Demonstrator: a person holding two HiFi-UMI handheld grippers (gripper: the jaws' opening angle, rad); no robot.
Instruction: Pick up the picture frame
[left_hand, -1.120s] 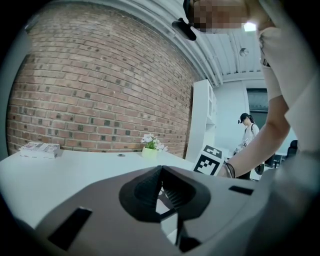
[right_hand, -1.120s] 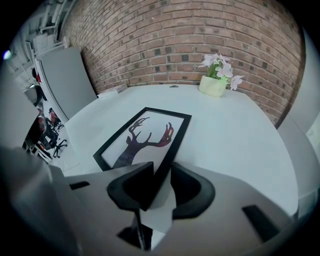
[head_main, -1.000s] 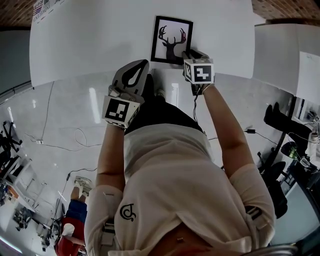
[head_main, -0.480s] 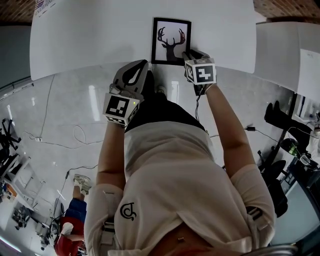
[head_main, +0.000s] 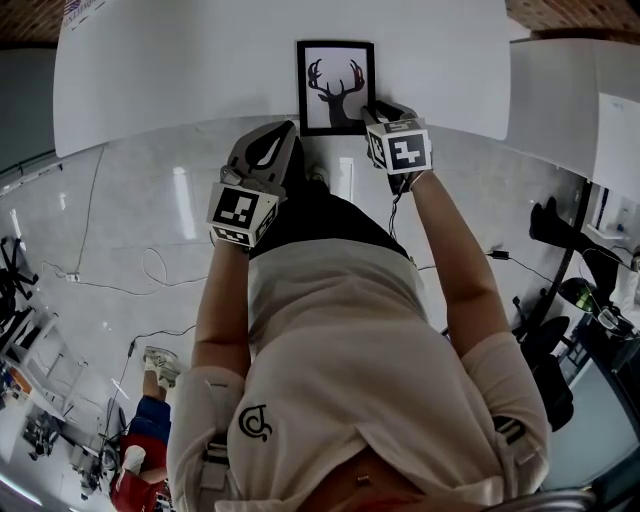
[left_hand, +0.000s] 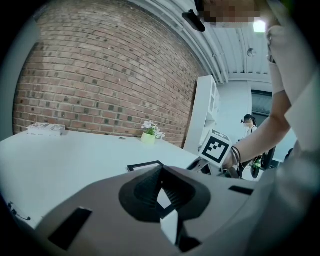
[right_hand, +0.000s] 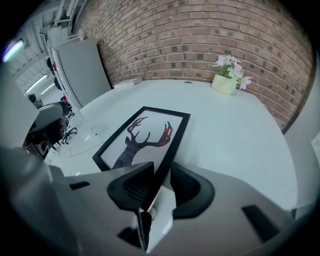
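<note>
The picture frame, black-edged with a deer print, lies flat at the near edge of the white table. My right gripper is at its near right corner. In the right gripper view the frame's right border runs between the closing jaws of the right gripper. The left pad lies against it, and a thin gap shows at the right pad. My left gripper is shut and empty, just off the table's edge to the frame's left. In the left gripper view the left gripper sees the frame.
A small flower pot stands at the table's far side, by the brick wall. A stack of papers lies at the far left corner. A second white table stands to the right. Cables and a person are on the floor.
The frame has turned from a slight tilt to square and shifted a little left, toward the table's edge. The left gripper has sunk slightly; the right has stayed at the frame's corner.
</note>
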